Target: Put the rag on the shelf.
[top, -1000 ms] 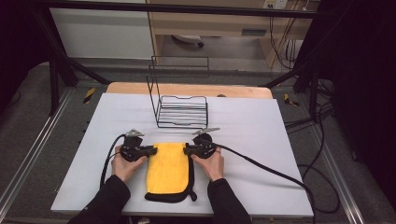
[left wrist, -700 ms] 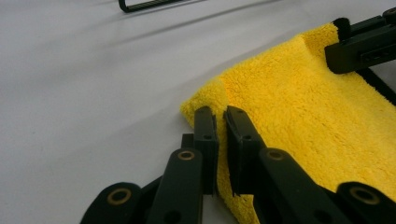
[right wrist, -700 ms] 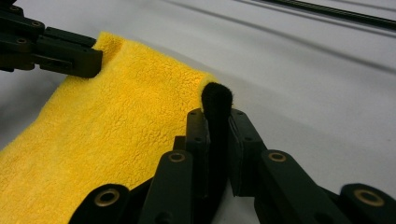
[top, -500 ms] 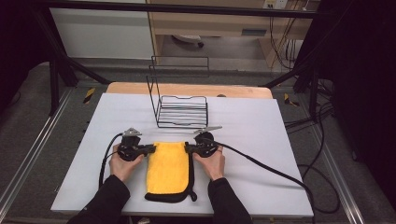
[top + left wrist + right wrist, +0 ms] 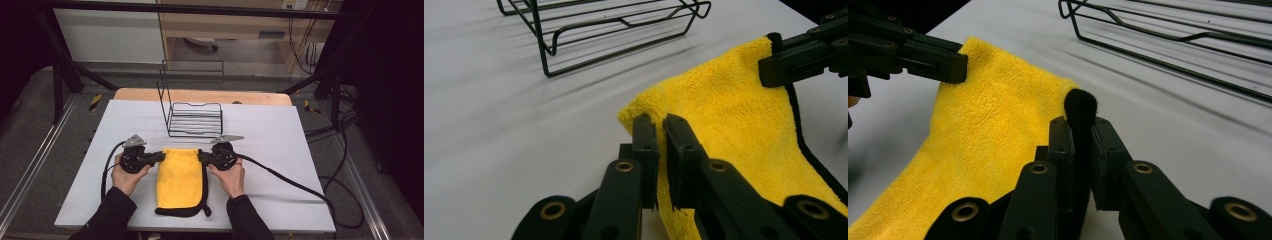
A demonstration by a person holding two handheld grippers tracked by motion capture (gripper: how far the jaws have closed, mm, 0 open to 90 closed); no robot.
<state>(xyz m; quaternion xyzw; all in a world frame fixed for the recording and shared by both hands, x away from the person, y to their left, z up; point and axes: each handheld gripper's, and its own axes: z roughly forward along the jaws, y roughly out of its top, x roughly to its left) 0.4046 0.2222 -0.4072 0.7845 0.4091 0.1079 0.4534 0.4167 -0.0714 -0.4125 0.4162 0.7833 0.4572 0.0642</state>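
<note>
Towel (image 5: 181, 175) lying long axis near-to-far between my hands; I'm clamping left gripper (image 5: 161, 157) and right gripper (image 5: 200, 155) on far corners, rack (image 5: 195, 119) waiting beyond.

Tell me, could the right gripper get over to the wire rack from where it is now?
Probably yes: bare table lies between the right gripper and the wire rack, but it's shut on the yellow cloth.

no legible text, labels, brands or numbers on anything in view
</note>
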